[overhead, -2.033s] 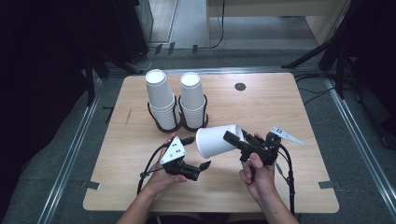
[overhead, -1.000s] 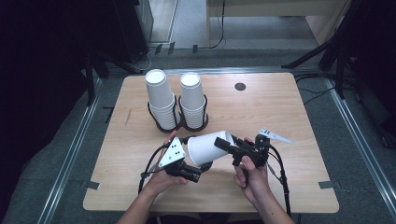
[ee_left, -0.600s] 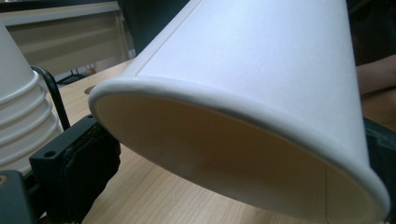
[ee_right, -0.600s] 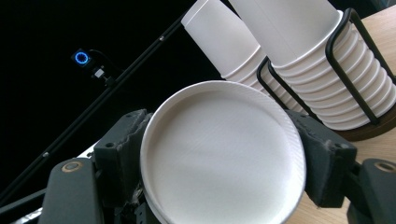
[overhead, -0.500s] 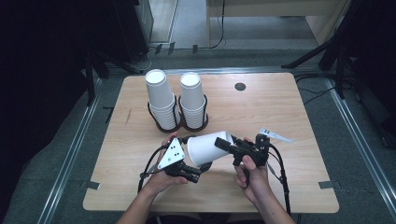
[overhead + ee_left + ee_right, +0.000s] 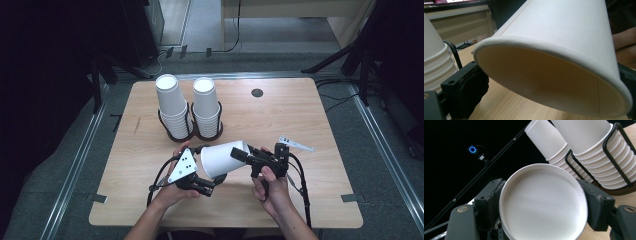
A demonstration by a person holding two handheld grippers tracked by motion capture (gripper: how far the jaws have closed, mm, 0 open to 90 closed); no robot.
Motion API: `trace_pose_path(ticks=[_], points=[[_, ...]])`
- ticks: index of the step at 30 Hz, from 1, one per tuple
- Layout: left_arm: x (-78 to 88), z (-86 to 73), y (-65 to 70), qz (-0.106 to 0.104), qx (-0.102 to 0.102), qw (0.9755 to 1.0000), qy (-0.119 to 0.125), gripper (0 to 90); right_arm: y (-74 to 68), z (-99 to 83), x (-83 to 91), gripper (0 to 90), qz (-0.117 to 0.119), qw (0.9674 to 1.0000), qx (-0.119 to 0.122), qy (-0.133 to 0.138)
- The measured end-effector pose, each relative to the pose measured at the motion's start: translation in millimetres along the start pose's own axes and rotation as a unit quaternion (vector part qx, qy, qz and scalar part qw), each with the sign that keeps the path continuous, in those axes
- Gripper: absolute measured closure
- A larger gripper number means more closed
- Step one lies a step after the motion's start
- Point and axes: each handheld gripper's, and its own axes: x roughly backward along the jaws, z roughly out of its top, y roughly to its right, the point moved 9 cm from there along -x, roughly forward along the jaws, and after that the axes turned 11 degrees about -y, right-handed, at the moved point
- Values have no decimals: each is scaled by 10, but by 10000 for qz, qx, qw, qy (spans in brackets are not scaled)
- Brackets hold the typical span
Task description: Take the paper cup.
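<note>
A white paper cup (image 6: 225, 157) lies on its side above the wooden table (image 6: 300, 110), mouth towards the left. My right gripper (image 6: 239, 154) is shut on its base, and in the right gripper view the jaws press on both sides of the cup's bottom (image 6: 544, 202). My left gripper (image 6: 210, 182) sits low at the cup's mouth. In the left gripper view its jaws stand wide on either side of the cup's rim (image 6: 564, 37). I cannot make out whether they touch it.
Two tall stacks of white cups (image 6: 172, 107) (image 6: 206, 105) stand upside down in black wire holders behind the grippers. A small black round hole (image 6: 257, 92) marks the table's far side. Dark floor and metal rails surround the table.
Since two seconds ago the right gripper has brought the cup left and down to the left gripper's jaws. Over the last second both hands have held still.
</note>
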Motion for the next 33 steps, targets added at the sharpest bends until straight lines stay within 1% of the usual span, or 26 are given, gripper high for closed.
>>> trace_pose_path(ticks=[3, 11, 14, 16, 19, 21, 24, 33], points=[[-2, 14, 3, 28, -8, 10000, -16, 0, -1, -2, 0, 266, 41, 10000, -1, -33], [-4, 9, 5, 61, -35, 10000, -46, 0, -2, -6, -3, 267, 36, 10000, -18, -71], [-12, 4, 0, 106, -56, 9999, -50, 0, 5, -11, -8, 267, 43, 9999, -51, -93], [-20, 6, -2, 173, -86, 9998, -50, 0, 9, -12, -9, 267, 43, 9999, -56, -112], [-26, 6, -3, 175, -78, 9998, -58, 0, 17, -6, -7, 267, 30, 9999, -29, -110], [-31, 0, -1, 161, -59, 9998, -80, 0, 21, -9, -7, 267, 25, 9999, -55, -119], [-27, -12, -6, 138, -87, 9998, -100, 0, 26, -18, -13, 267, 13, 9999, -60, -141], [-9, -6, -4, 144, -190, 9997, -27, 0, 19, -18, -12, 262, 80, 9998, -59, -170]])
